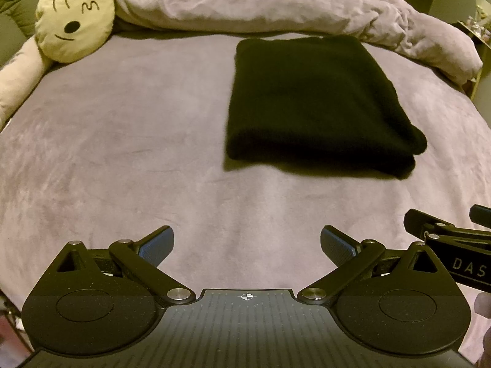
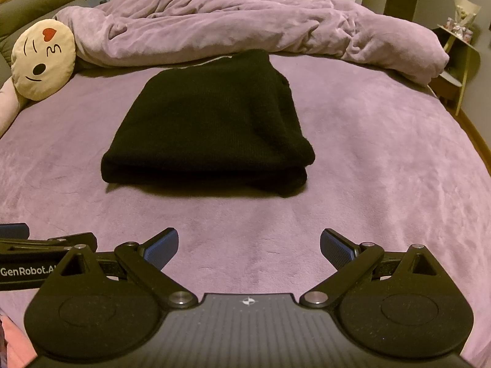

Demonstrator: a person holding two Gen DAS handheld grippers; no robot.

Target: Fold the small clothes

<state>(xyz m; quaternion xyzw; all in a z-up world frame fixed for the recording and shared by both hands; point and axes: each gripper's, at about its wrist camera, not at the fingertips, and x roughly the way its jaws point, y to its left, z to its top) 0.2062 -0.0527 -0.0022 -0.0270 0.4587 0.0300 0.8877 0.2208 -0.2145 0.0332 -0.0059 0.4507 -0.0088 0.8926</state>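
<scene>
A black knitted garment [image 1: 316,101] lies folded into a neat rectangle on the purple bed sheet [image 1: 122,141]. It also shows in the right wrist view [image 2: 208,125], straight ahead. My left gripper [image 1: 247,245] is open and empty, held back from the garment's near edge and to its left. My right gripper [image 2: 248,247] is open and empty, also short of the near edge. The right gripper's side shows at the left wrist view's right edge [image 1: 454,242]. The left gripper's side shows at the right wrist view's left edge [image 2: 27,254].
A crumpled purple duvet [image 2: 245,27] lies across the far side of the bed. A round cream emoji cushion [image 1: 75,13] sits at the far left. A small side table [image 2: 460,61] stands beyond the bed's right edge.
</scene>
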